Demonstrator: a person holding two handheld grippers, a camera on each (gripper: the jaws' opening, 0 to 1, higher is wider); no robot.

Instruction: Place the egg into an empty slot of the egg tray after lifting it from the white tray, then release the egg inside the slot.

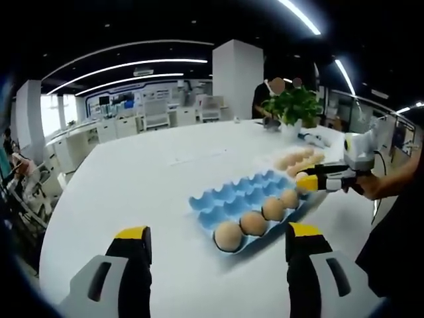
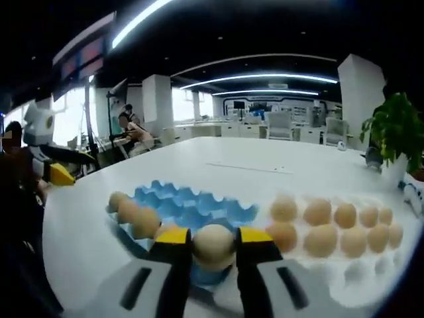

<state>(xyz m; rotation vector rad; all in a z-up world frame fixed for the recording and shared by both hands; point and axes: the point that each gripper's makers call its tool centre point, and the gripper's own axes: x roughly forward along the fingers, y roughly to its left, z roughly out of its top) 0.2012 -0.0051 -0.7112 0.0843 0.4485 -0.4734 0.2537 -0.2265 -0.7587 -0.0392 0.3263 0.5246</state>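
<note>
My right gripper is shut on a tan egg, held just above the near edge of the blue egg tray. Three eggs sit along that tray's left side. The white tray lies to the right with several eggs in rows. In the left gripper view the blue tray holds several eggs along its near-right row. The right gripper hovers over its far right corner. My left gripper is open, empty and short of the tray.
A potted plant stands at the far end of the white table, past the eggs on the white tray. A person is behind it. The other gripper and a person's arm come in from the left of the right gripper view.
</note>
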